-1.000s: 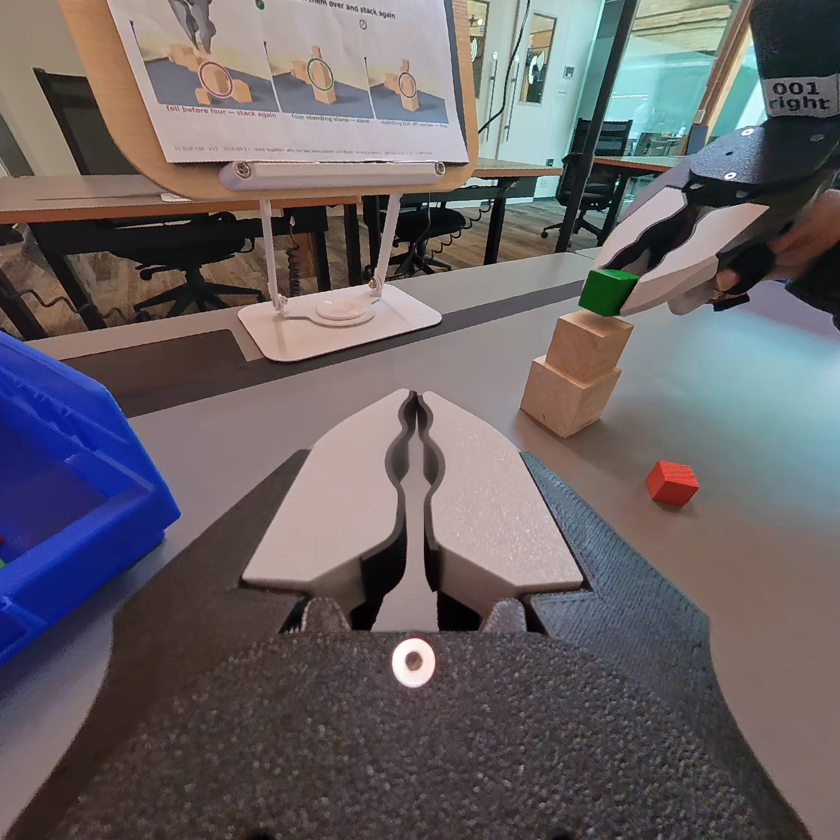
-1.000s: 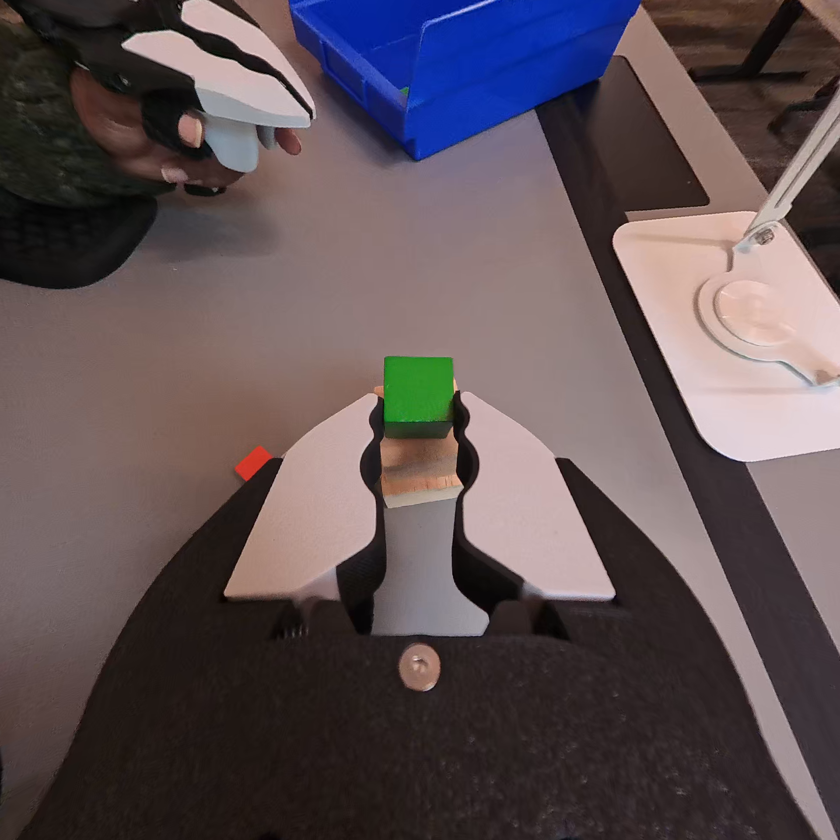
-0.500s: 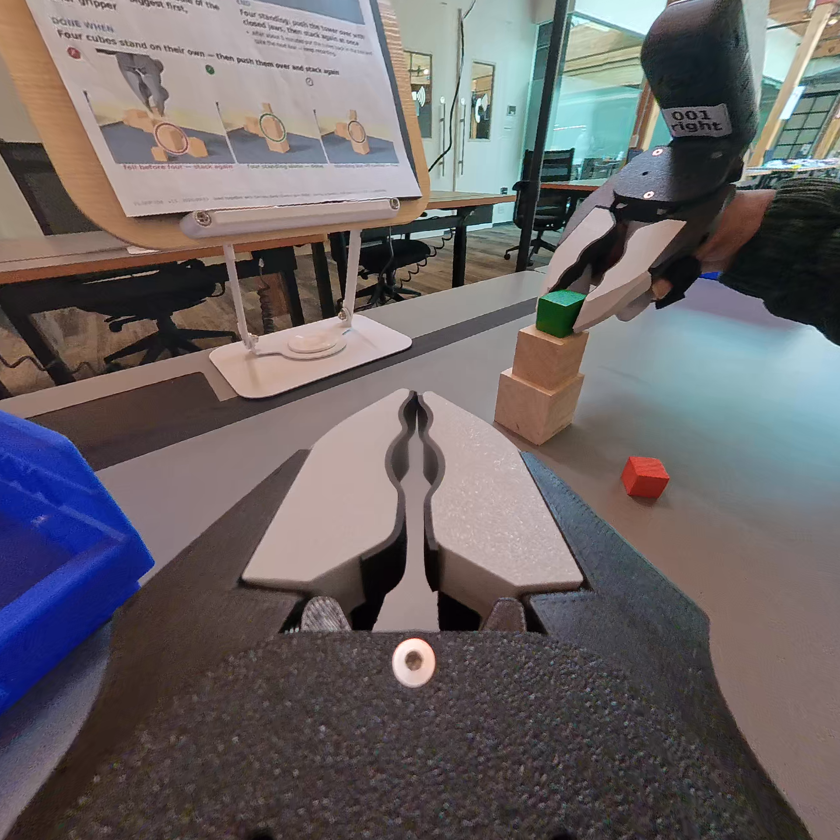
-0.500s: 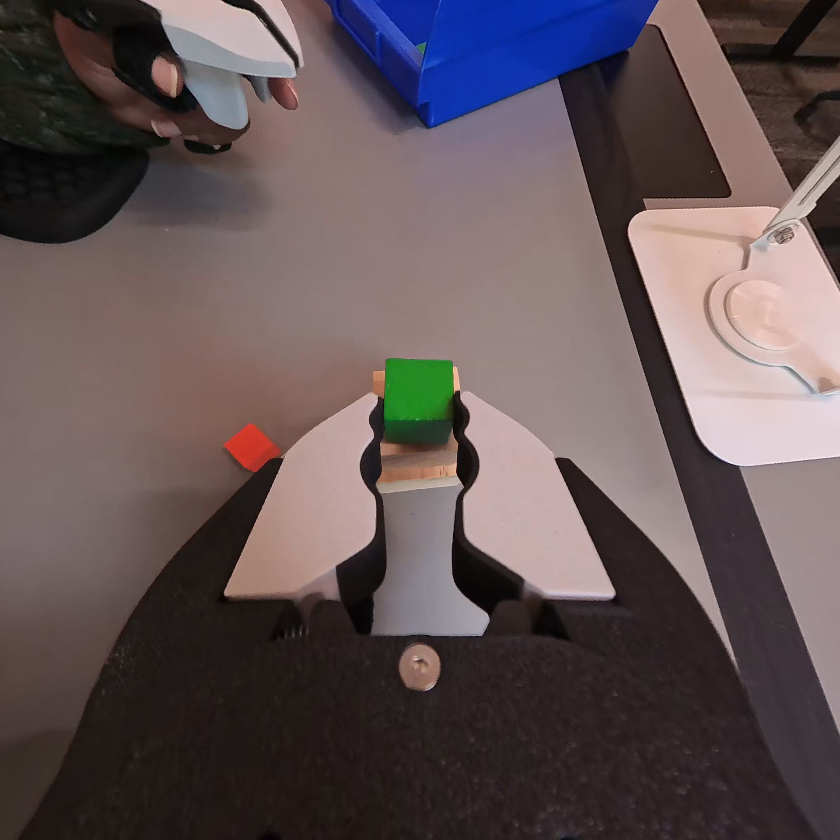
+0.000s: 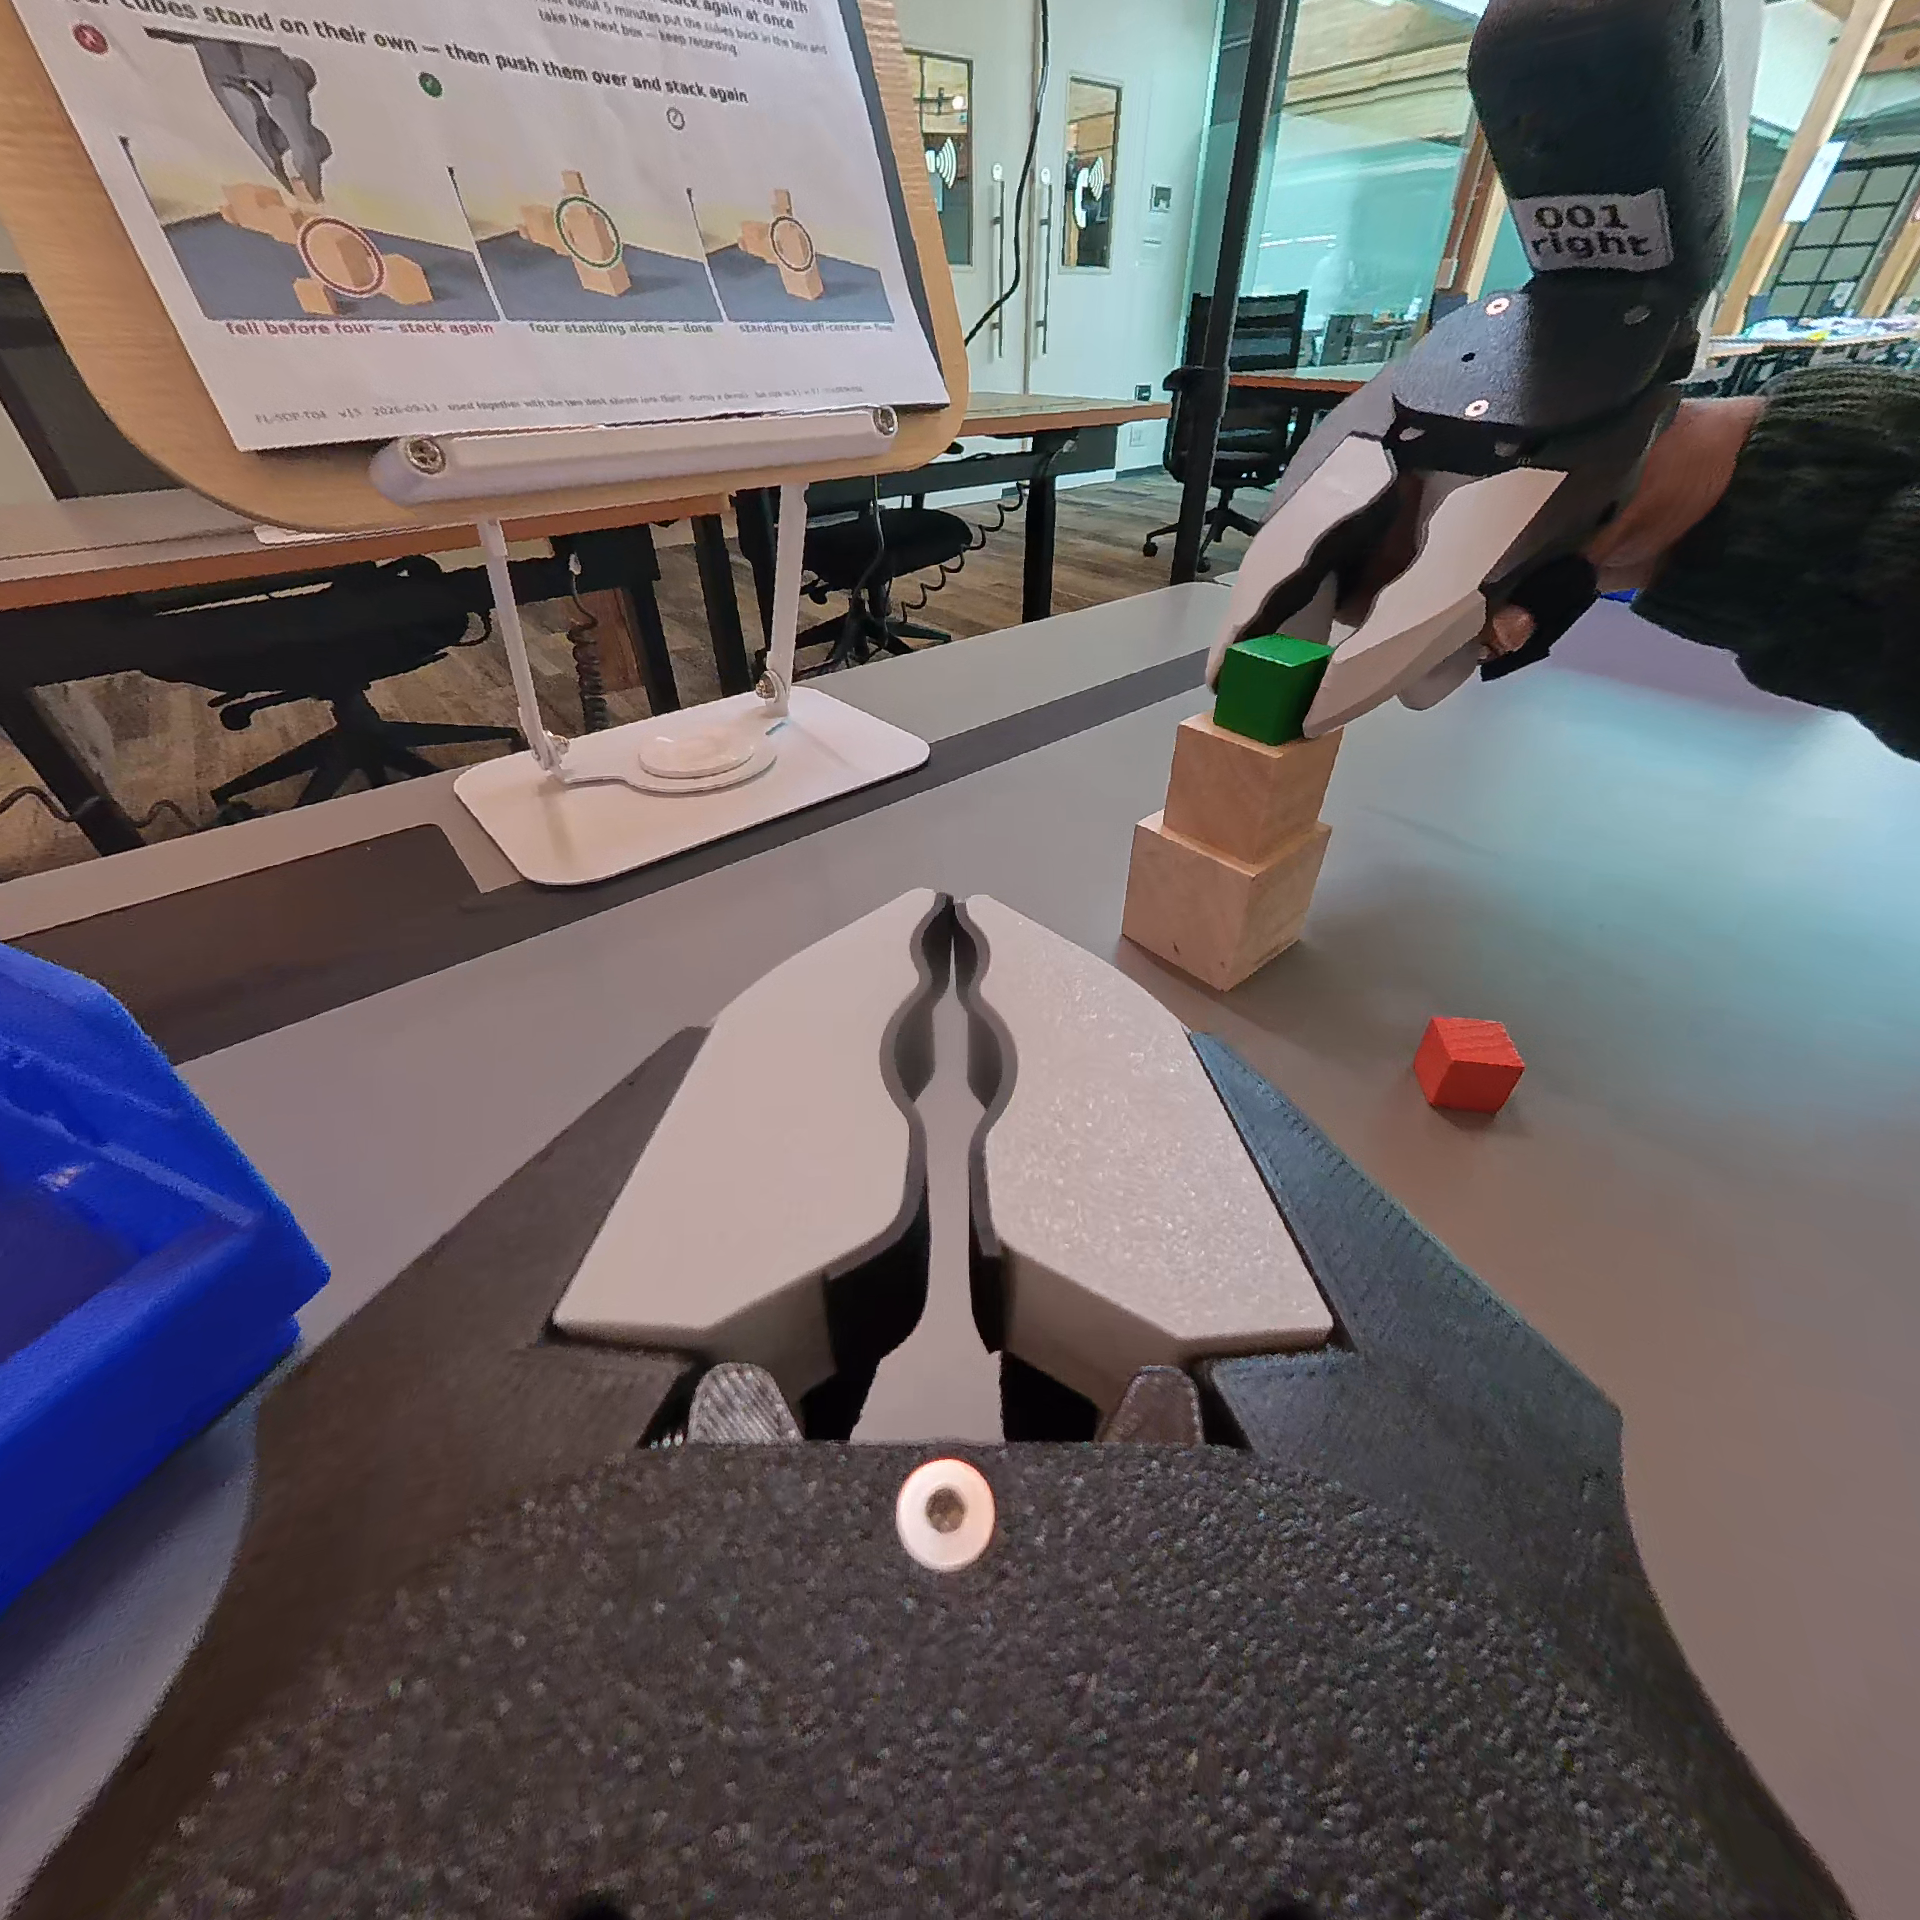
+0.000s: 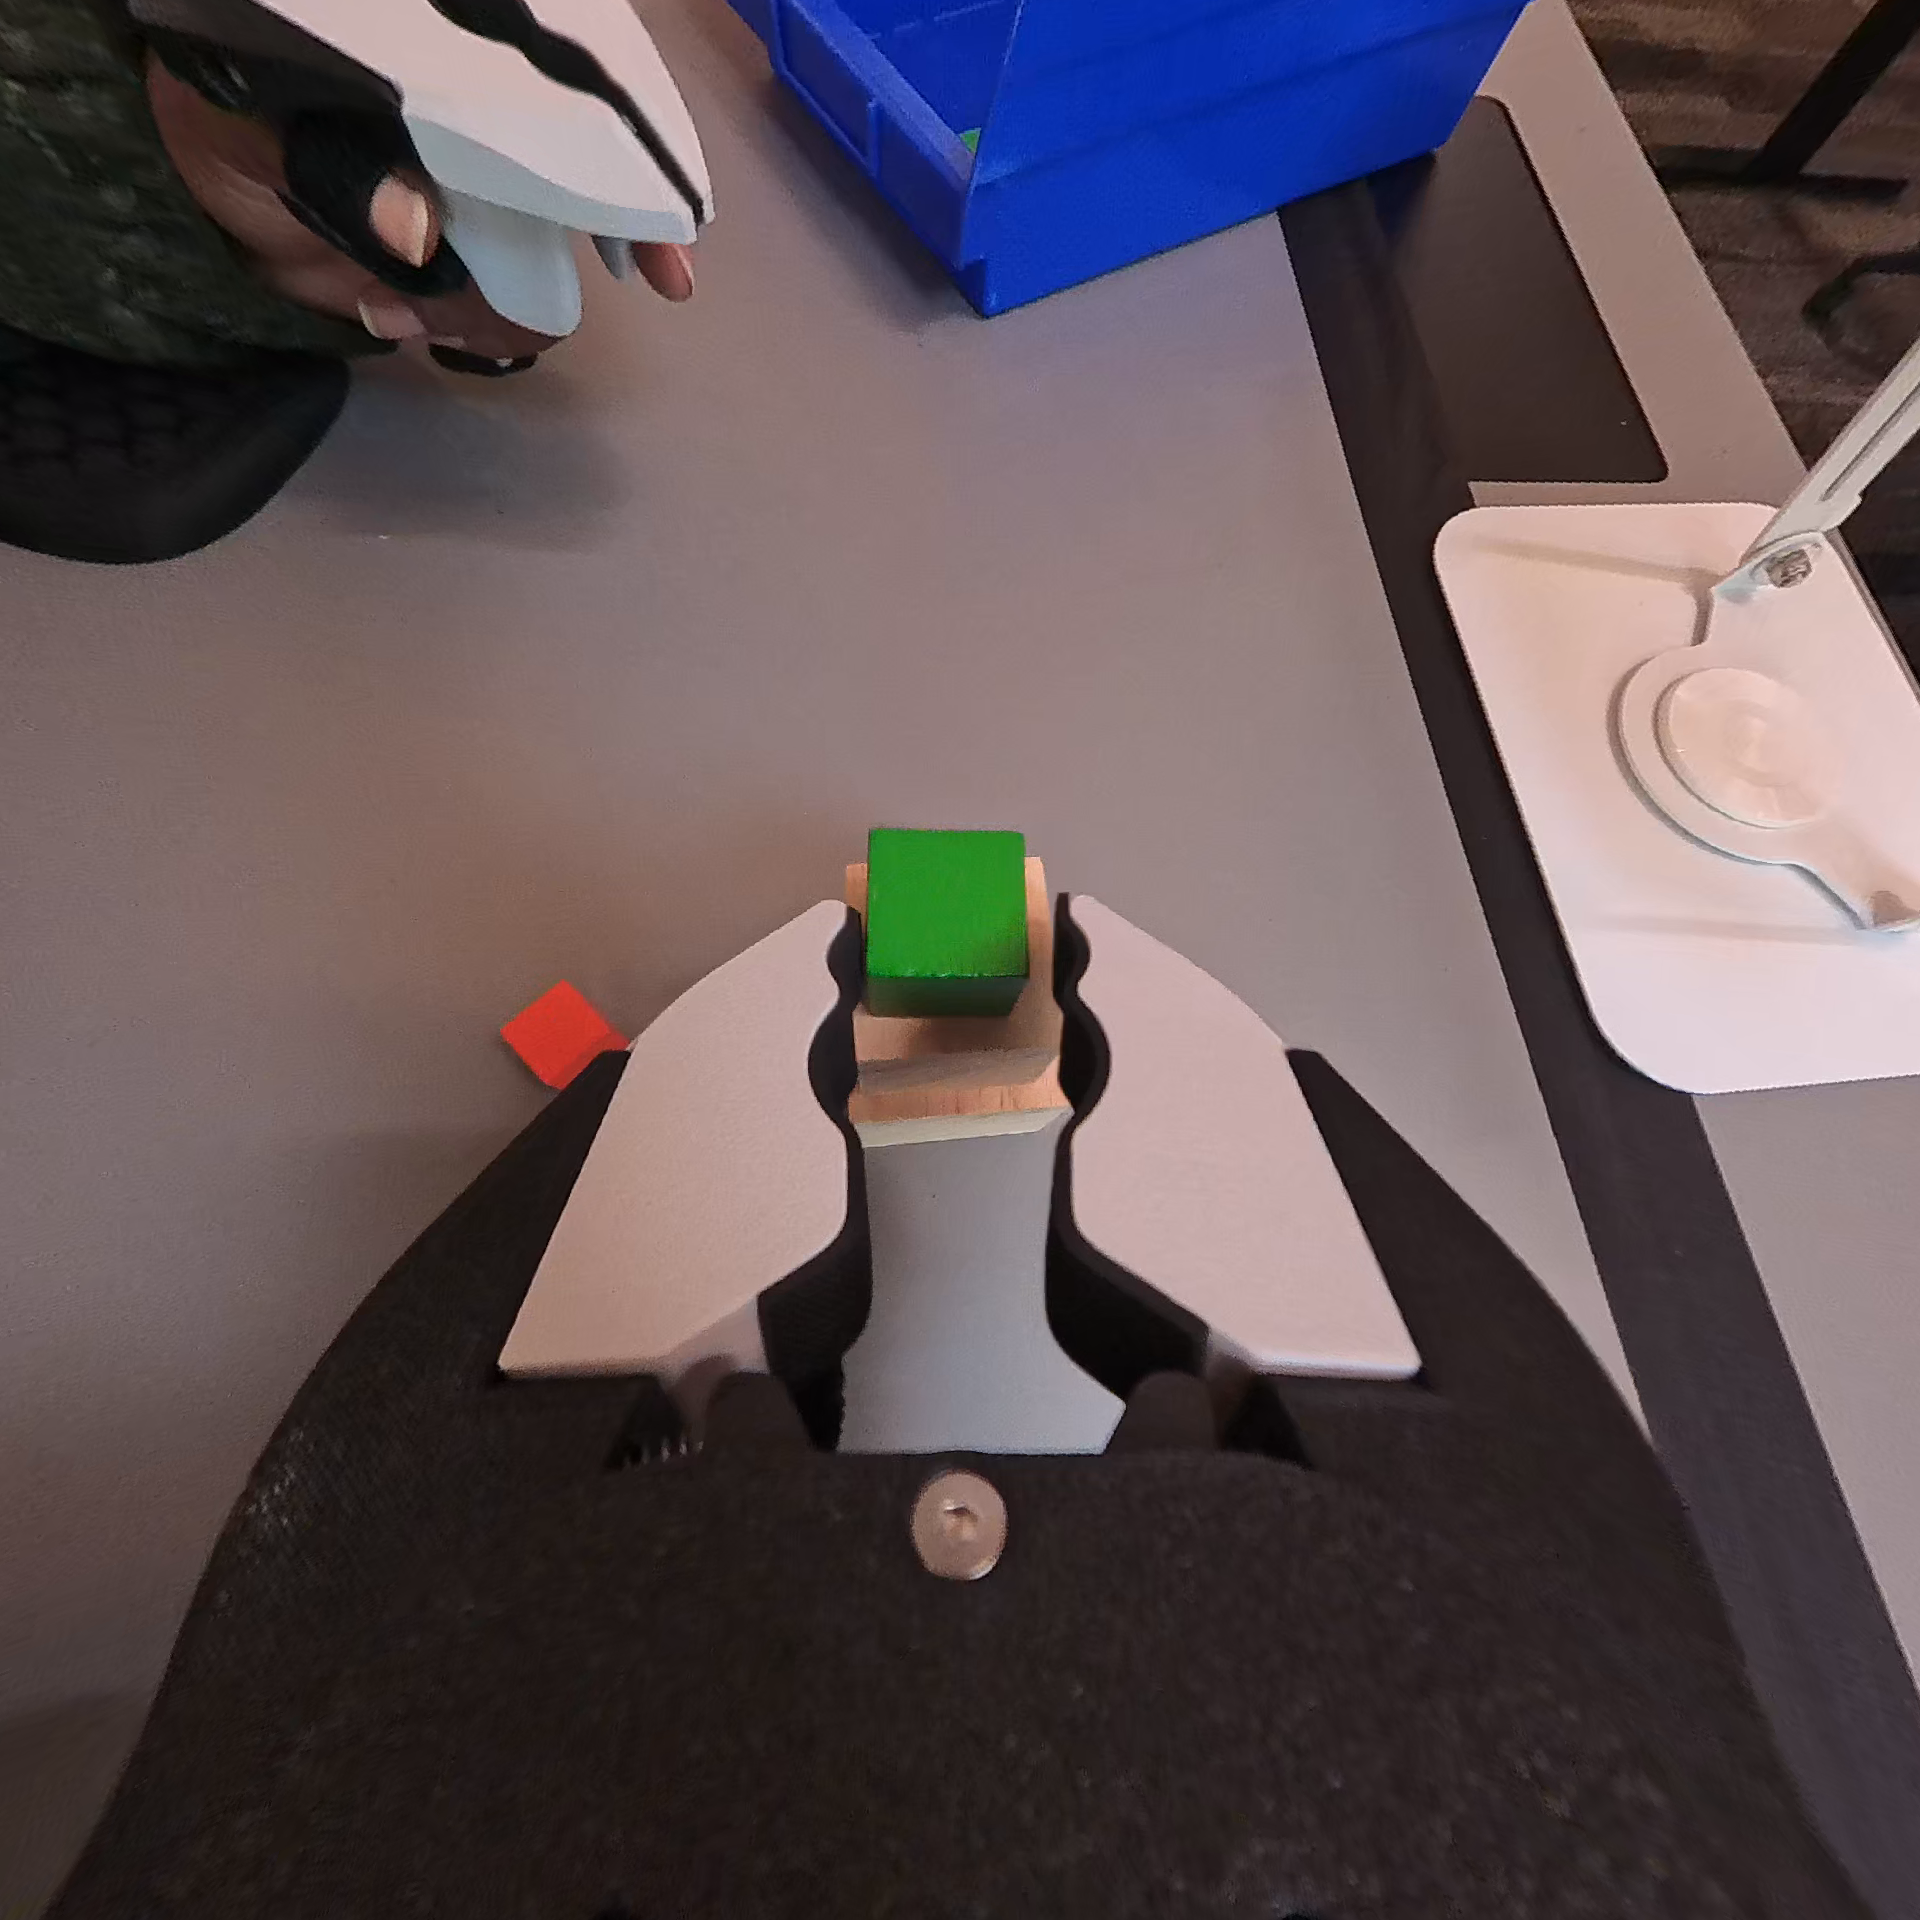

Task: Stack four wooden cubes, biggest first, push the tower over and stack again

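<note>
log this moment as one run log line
left tongs: shut, bare | right tongs: open, straddling small green wooden cube atop two stacked plain wooden cubes | small red wooden cube: on table

A small cube point(image 6: 943, 914) sits on top of two stacked blocks point(image 5: 1226, 852), between the parted fingers of the right tongs point(image 6: 951, 935). Another cube point(image 5: 1467, 1062) lies on the table point(image 6: 727, 644) just left of those tongs. A bin point(image 6: 1122, 114) stands ahead of them, a stand's base plate point(image 6: 1621, 935) to their right. The left tongs point(image 5: 950, 914) are well apart from the stack.

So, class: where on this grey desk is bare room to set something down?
Bare: the wide stretch between blue bin, left claw and block tower. Crowded: around the tower, where the right claw flanks the green cube, red cube beside.
</note>
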Tool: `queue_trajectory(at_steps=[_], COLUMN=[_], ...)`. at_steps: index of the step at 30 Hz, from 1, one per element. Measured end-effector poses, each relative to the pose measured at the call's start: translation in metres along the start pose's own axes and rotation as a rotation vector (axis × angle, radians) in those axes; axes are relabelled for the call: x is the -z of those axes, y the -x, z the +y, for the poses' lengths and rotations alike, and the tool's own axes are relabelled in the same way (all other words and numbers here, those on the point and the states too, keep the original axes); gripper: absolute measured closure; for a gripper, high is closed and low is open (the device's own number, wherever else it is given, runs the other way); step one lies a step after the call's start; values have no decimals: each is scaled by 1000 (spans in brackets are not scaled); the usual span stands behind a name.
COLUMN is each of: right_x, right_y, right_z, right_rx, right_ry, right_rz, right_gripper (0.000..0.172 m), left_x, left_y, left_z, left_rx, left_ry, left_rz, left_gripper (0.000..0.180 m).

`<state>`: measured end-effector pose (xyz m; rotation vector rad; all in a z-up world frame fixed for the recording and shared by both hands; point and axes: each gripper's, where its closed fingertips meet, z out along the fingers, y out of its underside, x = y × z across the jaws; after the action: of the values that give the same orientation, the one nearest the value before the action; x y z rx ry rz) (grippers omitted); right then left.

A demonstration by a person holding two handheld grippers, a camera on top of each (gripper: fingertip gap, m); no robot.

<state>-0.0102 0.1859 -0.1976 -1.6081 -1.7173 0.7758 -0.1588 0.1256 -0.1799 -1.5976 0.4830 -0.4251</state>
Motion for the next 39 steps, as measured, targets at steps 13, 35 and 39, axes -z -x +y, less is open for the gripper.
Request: queue_trajectory(at_steps=[13, 35, 39], right_x=[39, 6, -9], right_y=[3, 118, 120], right_z=[-30, 41, 61], right_rx=[-25, -132, -215], right_ry=[-190, -48, 66], right_rz=[238, 202, 234], right_gripper=[127, 133, 134], left_x=[0, 6, 6], left_y=[1, 0, 2], left_z=[-1, -14, -14], left_rx=[-4, -42, -49], left_ry=[-2, -72, -70], left_rz=[-14, -52, -62], left_gripper=[180, 180, 180])
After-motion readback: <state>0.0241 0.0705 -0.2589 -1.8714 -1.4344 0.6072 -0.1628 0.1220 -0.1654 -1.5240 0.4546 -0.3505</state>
